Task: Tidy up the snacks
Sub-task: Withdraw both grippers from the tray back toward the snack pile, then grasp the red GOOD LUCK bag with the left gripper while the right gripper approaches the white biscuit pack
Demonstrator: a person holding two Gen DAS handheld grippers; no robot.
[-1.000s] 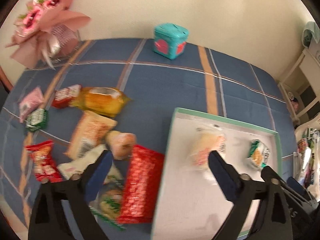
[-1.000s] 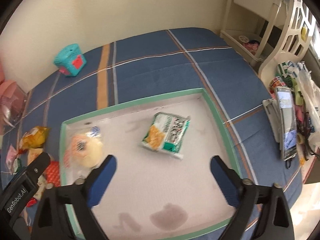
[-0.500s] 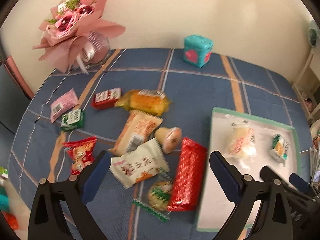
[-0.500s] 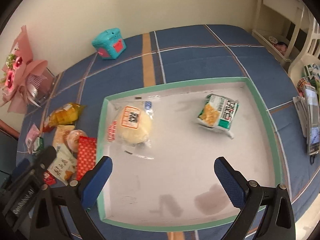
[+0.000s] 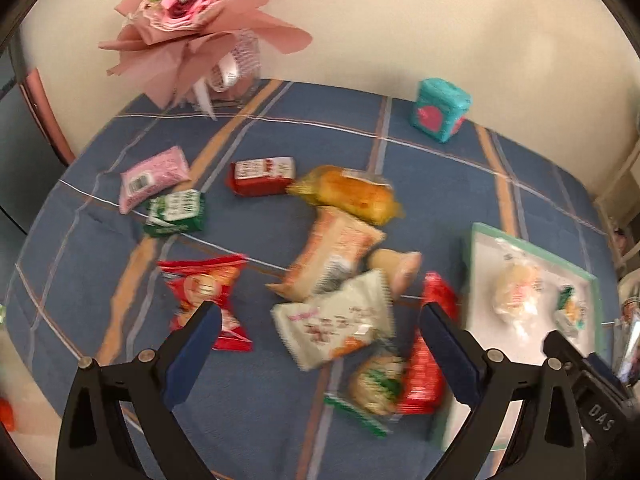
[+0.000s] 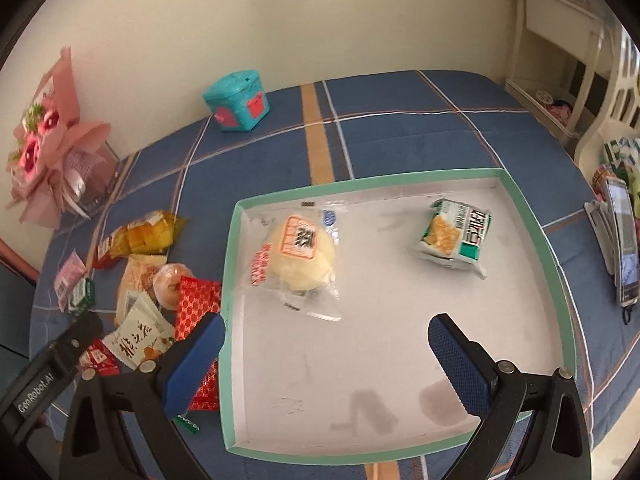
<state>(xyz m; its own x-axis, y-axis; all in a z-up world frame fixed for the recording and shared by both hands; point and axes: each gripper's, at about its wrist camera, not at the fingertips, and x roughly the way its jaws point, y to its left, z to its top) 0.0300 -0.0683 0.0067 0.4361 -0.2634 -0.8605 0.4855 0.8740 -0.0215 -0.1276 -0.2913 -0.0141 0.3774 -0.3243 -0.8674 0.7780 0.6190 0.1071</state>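
Observation:
A white tray with a green rim (image 6: 528,208) (image 5: 476,240) holds a wrapped round bun (image 6: 298,256) (image 5: 516,292) and a green cracker pack (image 6: 454,234) (image 5: 570,308). Left of the tray, several snack packs lie in a loose pile: a white pouch (image 5: 334,320) (image 6: 138,336), a long red pack (image 5: 426,352) (image 6: 196,304), an orange bread pack (image 5: 336,254), a yellow pack (image 5: 350,194), a jelly cup (image 5: 396,266) and a red bag (image 5: 206,296). My left gripper (image 5: 320,340) hangs open above the pile. My right gripper (image 6: 326,344) hangs open over the tray's near half, holding nothing.
A pink bouquet (image 5: 200,24) and a teal box (image 5: 438,110) (image 6: 236,100) stand at the back by the wall. Small pink (image 5: 154,178), green (image 5: 176,212) and red (image 5: 262,176) packs lie further left. A phone (image 6: 622,240) lies off the tray's right side.
Both grippers have pulled back and swung left. The left view now takes in the whole snack pile; the right view shows the whole tray and part of the pile. Nothing was picked up.

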